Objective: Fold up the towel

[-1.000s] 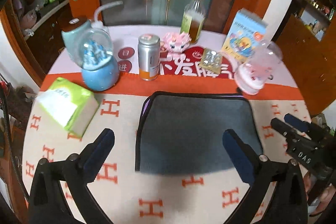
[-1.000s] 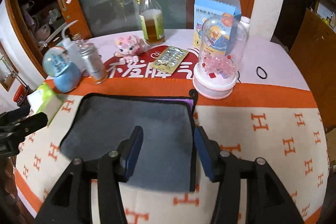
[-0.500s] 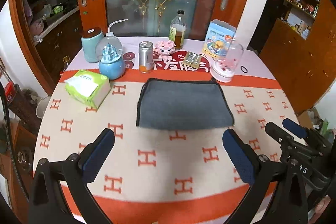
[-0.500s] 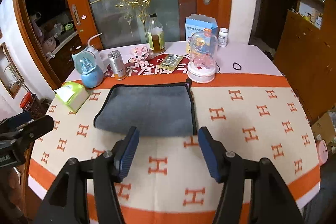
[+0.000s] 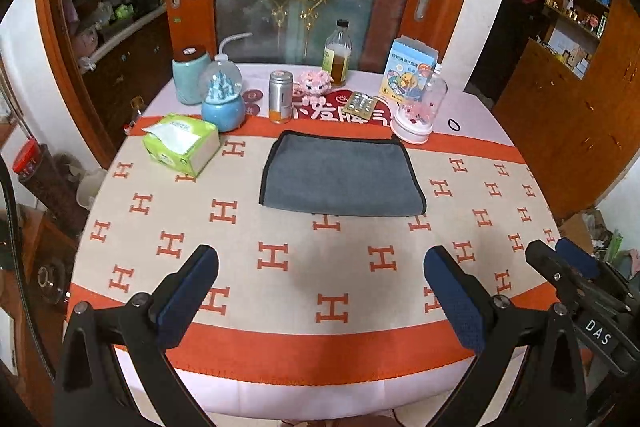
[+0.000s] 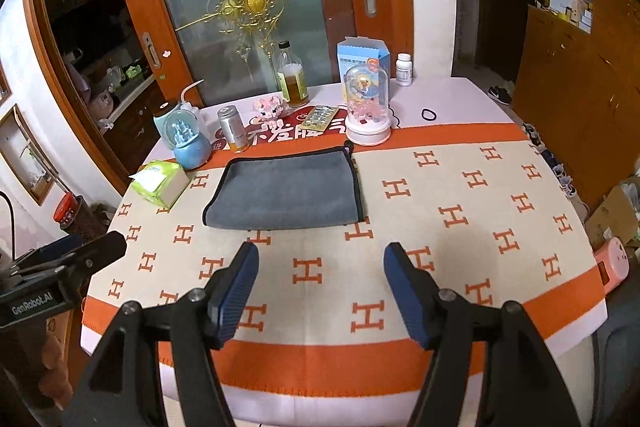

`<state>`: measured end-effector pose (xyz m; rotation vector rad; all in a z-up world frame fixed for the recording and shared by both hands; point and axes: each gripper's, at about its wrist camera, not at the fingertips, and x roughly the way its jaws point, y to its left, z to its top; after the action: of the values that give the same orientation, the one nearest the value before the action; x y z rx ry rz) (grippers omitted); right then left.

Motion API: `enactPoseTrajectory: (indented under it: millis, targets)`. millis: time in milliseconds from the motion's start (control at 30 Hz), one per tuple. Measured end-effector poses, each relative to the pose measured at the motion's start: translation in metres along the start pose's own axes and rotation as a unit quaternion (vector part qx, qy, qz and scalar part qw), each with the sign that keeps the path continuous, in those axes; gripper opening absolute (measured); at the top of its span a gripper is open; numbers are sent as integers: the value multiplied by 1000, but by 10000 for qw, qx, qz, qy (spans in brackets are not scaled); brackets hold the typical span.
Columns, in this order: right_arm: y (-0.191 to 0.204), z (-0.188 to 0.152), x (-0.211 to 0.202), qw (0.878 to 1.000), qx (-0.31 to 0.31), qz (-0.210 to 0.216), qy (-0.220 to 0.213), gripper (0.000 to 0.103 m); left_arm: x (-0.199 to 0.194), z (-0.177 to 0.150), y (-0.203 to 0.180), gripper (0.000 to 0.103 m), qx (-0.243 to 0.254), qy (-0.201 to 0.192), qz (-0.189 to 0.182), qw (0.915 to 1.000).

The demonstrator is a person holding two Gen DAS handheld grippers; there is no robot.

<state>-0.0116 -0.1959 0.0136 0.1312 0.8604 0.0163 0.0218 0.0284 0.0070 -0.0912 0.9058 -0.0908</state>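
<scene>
Nearest you, your left gripper (image 5: 320, 291) hangs with its jaws spread wide and nothing between them, above the near orange band of the tablecloth (image 5: 280, 339); your right gripper (image 6: 320, 291) is likewise released and empty, well short of the cloth it has to work on. Beyond both, near the middle of the round table, lies the towel (image 5: 340, 179), well apart from either set of pads. If you mean to fold again, the risk lies in the reach: you come in from well back, and if you pinch only the top layer at the near edge, the layers are likely to slide apart and the fold will skew. Close too deep and you may catch the patterned tablecloth along with it, dragging everything that stands on it. Carry a fold toward the far side too high or too far and you may knock the dome ornament (image 5: 416, 115), which stands just beside the towel's far right corner, or the metal can (image 5: 280, 101) close behind its far edge; the tissue pack (image 5: 182, 143) to the left sits clear enough. The towel itself is grey, soft and matte, with a dark bound edge running along its left, far and right sides. It looks already doubled over, lying flat in a tidy rectangle with a smooth near edge and no obvious wrinkles.
</scene>
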Motion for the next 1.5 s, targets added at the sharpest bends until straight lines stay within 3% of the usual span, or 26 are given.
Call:
enactPoseTrajectory:
  millis: [567, 1500]
  targets:
    - [-7, -19, -23, 9992, -331, -221, -39, 66, -30, -25, -35, 102, 11, -221, 407, 9989]
    - [-5, -20, -18, 9990, -411, -175, 78, 66, -31, -29, -45, 102, 106, -132, 513, 9985]
